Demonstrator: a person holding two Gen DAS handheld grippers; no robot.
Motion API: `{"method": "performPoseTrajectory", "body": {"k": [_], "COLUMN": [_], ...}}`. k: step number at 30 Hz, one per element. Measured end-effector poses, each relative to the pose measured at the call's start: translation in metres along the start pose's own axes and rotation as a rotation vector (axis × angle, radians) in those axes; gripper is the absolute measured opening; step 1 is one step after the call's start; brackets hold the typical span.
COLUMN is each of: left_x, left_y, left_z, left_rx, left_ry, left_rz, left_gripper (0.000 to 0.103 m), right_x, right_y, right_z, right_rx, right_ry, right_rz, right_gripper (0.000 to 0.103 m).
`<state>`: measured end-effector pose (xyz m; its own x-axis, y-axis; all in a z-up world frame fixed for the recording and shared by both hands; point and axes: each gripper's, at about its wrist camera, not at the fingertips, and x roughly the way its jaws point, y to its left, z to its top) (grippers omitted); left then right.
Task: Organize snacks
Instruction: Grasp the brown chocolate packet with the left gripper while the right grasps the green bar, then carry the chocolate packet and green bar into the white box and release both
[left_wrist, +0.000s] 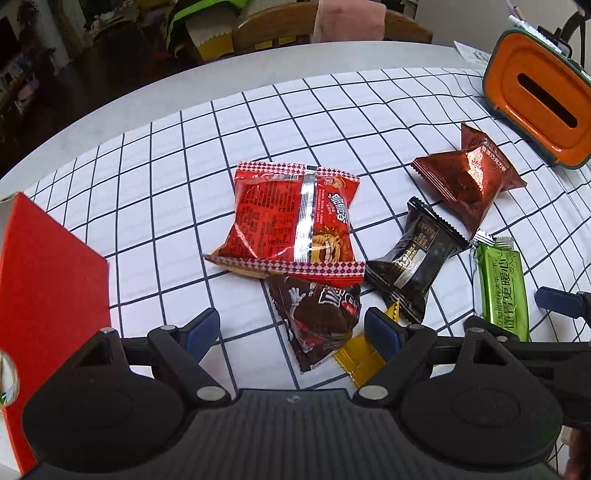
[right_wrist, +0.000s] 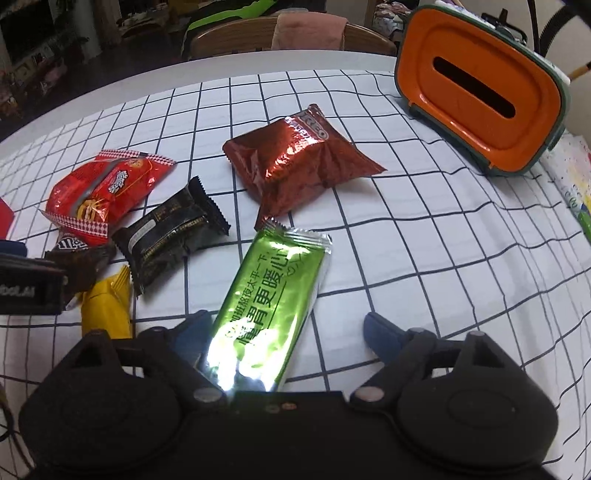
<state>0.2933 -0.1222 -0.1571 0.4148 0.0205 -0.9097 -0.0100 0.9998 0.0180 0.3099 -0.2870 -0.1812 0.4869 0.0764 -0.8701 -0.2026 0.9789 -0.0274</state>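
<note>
Leftmost, the left gripper hangs with jaws spread over a brown packet on the checked tabletop. Rightward, the right gripper, jaws also spread, straddles a green packet without pinching it.

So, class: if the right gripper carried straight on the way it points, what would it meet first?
Most likely the shiny green foil snack sachet, which lies between the open right gripper fingers, though depth is unclear.
</note>
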Motion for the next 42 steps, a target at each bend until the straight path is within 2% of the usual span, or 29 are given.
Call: {"method": "performPoseTrajectory", "body": {"k": [2,6,8,9,10,13,25,34,42], "left_x": [0.001,0.006,0.007,0.007,0.007,0.005,-0.017,-0.062,-0.108], "left_y": [-0.001,-0.002,-0.003,-0.003,-0.004,-0.003,0.009,0.02,0.039], "left_z": [0.002,0.004,0.002,0.002,0.001,0.0,-0.014,-0.03,-0.047], "left_rx": [0.002,0.003,0.005,0.009,0.014,0.016,-0.035,-0.051,-0.046], "left_ry": [-0.001,0.024,0.028,0.028,0.027,0.024,0.008,-0.037,-0.059], "left_rz": [-0.003,-0.024,-0.033,-0.037,-0.039,-0.05,-0.082,-0.084,-0.083], "left_gripper": [0.084,0.055,0.049,0.042,0.04,0.035,0.032,0.032,0.032], "right_x": [-0.002,-0.006,-0.006,-0.006,-0.007,-0.007,-0.03,-0.08,-0.128], "right_y": [-0.001,-0.008,-0.011,-0.012,-0.013,-0.015,-0.019,-0.008,0.021], "right_z": [-0.001,-0.002,-0.003,-0.003,-0.003,-0.006,-0.017,-0.025,-0.03], "right_rx": [-0.006,0.012,0.023,0.028,0.031,0.038,0.071,0.065,0.027], "right_ry": [-0.013,-0.04,-0.049,-0.054,-0.059,-0.07,-0.088,-0.127,-0.155], "right_rz": [0.009,0.015,0.016,0.011,0.006,0.01,0.034,0.098,0.158], "right_gripper": [0.074,0.057,0.049,0.046,0.042,0.041,0.041,0.041,0.041]}}
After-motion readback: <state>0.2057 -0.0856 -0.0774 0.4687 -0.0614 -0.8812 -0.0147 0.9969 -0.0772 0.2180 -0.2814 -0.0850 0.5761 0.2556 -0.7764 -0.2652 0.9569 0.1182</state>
